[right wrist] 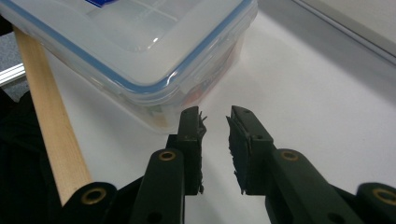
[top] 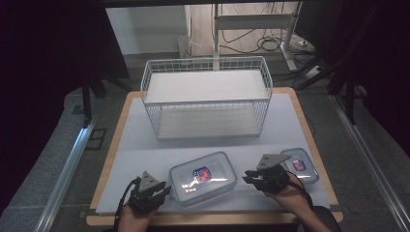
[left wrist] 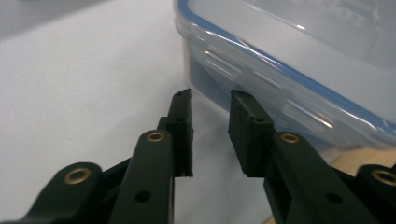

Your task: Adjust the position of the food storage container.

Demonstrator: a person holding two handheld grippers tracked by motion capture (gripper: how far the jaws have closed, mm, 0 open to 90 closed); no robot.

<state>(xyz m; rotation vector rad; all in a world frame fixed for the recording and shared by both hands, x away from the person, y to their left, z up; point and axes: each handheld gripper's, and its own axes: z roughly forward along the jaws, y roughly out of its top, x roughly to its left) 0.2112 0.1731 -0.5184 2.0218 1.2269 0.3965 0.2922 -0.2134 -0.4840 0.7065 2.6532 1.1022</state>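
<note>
On worktop front: large clip-lid container point(top: 203, 177) between left gripper point(top: 162, 190) and right gripper point(top: 250, 176), both slightly spread, empty. Risk: slick lid slipping, uneven pinch tilting container.

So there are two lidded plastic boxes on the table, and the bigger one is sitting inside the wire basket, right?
Not quite. The bigger box is not in the wire basket; the high view shows it on the table in front of the basket, between the left gripper and the right gripper. The smaller box lies at the right.
</note>
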